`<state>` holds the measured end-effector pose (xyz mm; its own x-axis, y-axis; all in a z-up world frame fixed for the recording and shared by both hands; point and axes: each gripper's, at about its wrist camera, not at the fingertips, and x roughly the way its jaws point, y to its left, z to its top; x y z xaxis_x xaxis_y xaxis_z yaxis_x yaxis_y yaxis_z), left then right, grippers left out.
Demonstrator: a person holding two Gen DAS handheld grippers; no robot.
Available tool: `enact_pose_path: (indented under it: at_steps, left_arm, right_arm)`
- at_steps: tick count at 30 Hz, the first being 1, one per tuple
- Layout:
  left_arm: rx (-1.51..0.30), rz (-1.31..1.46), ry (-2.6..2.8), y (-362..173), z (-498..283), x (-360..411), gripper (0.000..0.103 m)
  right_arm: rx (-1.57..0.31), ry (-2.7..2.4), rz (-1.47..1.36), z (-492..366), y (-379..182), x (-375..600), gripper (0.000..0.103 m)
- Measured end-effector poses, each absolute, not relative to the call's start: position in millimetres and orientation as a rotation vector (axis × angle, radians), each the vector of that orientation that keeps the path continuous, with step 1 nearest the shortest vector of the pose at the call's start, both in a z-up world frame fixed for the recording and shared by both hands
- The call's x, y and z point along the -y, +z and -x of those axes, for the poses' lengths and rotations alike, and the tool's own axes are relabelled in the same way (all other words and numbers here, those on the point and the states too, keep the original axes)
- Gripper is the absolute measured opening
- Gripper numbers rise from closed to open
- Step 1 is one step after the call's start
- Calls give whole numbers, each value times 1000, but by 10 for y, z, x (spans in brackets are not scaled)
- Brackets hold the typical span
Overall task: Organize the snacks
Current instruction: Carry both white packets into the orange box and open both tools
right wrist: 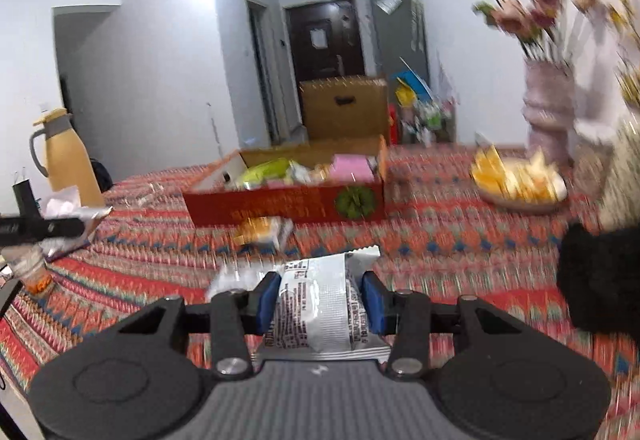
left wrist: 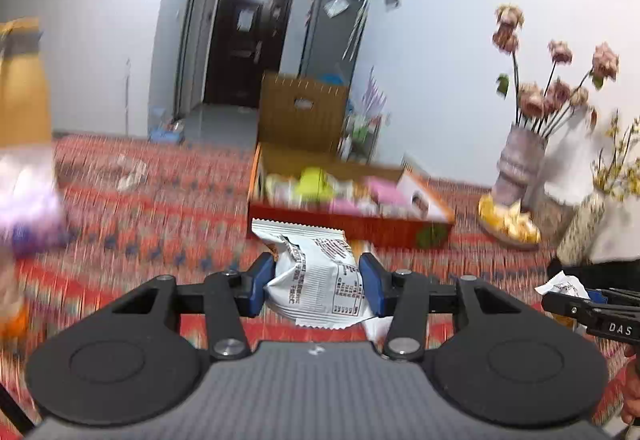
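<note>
Left tongs (left wrist: pixel 318 282) clamped on a crumpled white snack packet (left wrist: pixel 316 276), blue pads (left wrist: pixel 262 278) pressing both sides, lower centre of frame. Right tongs (right wrist: pixel 320 298) clamped on a second white packet (right wrist: pixel 320 304), same spot in the right view. Both packets held clear above the patterned table (right wrist: pixel 460 240). Red snack box (right wrist: pixel 280 203) mid-frame beyond, open, holding green and pink packs. One loose orange pack (right wrist: pixel 262 232) lies on the table just in front of the box. Plate of chips (right wrist: pixel 520 179) right of the box. Background blurred.
</note>
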<state>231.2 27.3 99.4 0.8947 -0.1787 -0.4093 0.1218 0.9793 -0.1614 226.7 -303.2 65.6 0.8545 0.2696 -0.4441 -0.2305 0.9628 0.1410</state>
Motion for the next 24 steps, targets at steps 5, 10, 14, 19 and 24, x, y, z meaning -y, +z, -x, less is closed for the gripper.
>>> enact_pose_path:
  at_steps: [5, 10, 14, 19, 24]
  left_arm:
    - [-371, 113, -177, 1332, -3015, -262, 48]
    - [-360, 85, -193, 1413, -3820, -171, 48]
    - [-423, 101, -218, 1343, -4618, -126, 48]
    - [-514, 63, -177, 1039, -5595, -59, 48]
    - [-680, 130, -185, 558, -6357, -188, 48]
  right_arm:
    - [-384, 293, -21, -2885, 1057, 2917, 44]
    - [-352, 344, -27, -3810, 1309, 2744, 44]
    - [-410, 366, -58, -4700, 1290, 2576, 44]
    - [-586, 402, -142, -5900, 943, 2320, 44]
    - [-790, 378, -251, -6864, 398, 2126, 44]
